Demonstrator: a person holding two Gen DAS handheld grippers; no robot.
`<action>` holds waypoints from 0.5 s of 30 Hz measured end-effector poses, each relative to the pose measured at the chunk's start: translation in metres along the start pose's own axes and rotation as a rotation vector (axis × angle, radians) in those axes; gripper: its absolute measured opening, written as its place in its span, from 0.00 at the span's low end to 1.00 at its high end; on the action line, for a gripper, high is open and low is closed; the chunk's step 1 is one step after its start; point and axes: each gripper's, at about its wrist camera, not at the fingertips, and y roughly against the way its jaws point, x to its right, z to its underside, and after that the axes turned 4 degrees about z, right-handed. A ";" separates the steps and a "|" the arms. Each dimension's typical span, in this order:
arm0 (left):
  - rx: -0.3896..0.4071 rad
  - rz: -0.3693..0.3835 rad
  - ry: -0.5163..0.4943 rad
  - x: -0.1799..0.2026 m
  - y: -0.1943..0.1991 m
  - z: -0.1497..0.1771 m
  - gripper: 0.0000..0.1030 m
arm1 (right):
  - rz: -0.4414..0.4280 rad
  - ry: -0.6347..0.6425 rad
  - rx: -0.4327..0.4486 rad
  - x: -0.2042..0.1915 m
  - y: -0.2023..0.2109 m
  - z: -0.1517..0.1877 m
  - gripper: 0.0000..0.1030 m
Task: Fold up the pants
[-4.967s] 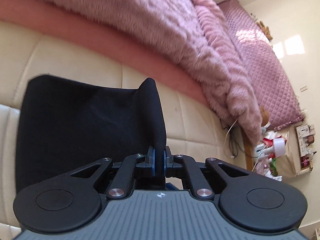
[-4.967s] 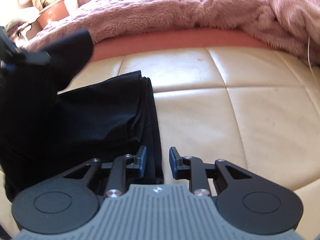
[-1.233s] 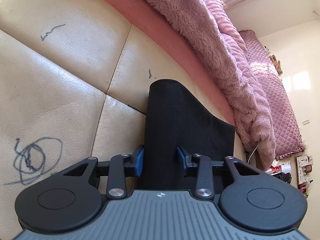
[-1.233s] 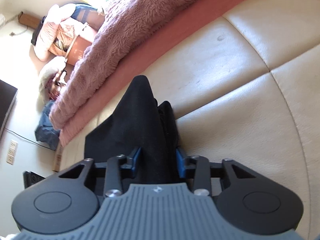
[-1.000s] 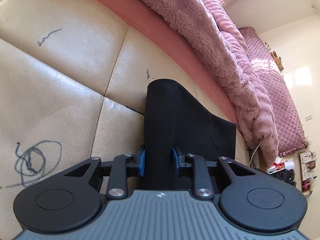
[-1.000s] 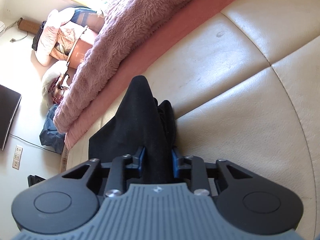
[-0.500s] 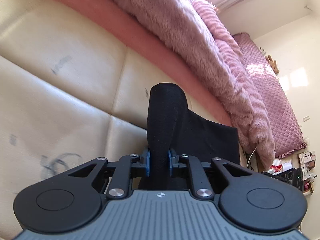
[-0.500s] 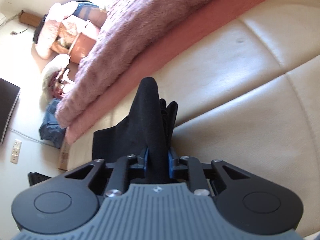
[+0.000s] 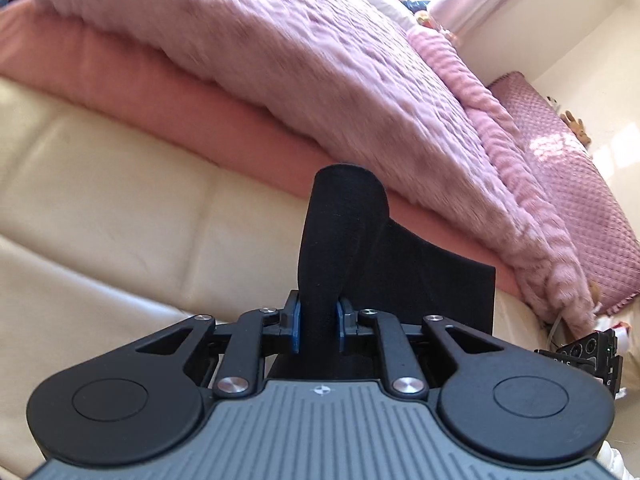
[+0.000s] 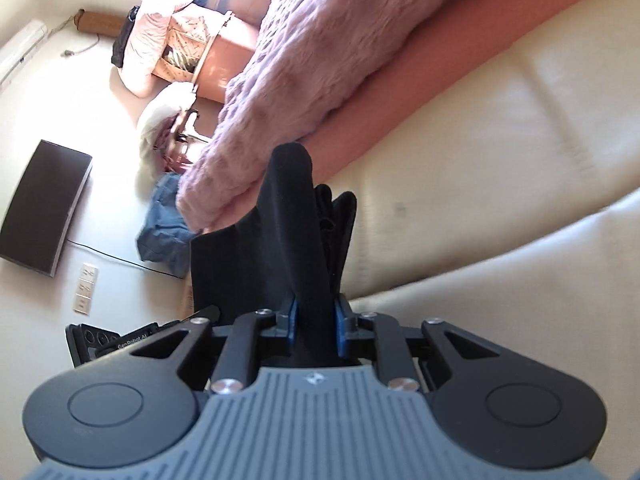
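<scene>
The black pants are folded into a thick bundle over the cream leather cushion. My left gripper is shut on one end of the pants, with a rounded fold of cloth rising between its blue pads. My right gripper is shut on the other end of the pants, where several stacked layers show beside the fold. The cloth is lifted off the cushion between the two grippers. The left gripper's body shows at the lower left of the right wrist view.
A fluffy pink blanket on a salmon pad lies behind the cushion. A quilted pink bed is at the far right. In the right wrist view a dark TV, blue clothes and a chair with pillows stand beyond the cushion's edge.
Both grippers closed fully on the ends of the pants and lifted them off the cushion. Both views now tilt up toward the blanket.
</scene>
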 end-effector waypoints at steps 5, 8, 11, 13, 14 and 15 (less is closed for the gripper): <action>-0.013 -0.030 -0.005 -0.027 -0.007 -0.016 0.17 | -0.010 -0.009 -0.029 -0.019 -0.044 -0.003 0.13; -0.031 -0.033 0.018 -0.048 -0.018 -0.017 0.17 | 0.005 -0.005 -0.039 -0.022 -0.064 -0.006 0.13; -0.042 -0.035 0.048 -0.070 -0.027 -0.016 0.17 | 0.026 -0.014 -0.046 -0.016 -0.080 -0.012 0.13; -0.047 -0.034 0.071 -0.081 -0.034 -0.014 0.17 | 0.051 -0.014 -0.052 -0.011 -0.087 -0.017 0.13; -0.052 -0.036 0.077 -0.085 -0.037 -0.012 0.18 | 0.064 -0.013 -0.054 -0.009 -0.091 -0.018 0.13; -0.052 -0.035 0.078 -0.088 -0.039 -0.010 0.19 | 0.079 -0.007 -0.058 -0.006 -0.094 -0.019 0.13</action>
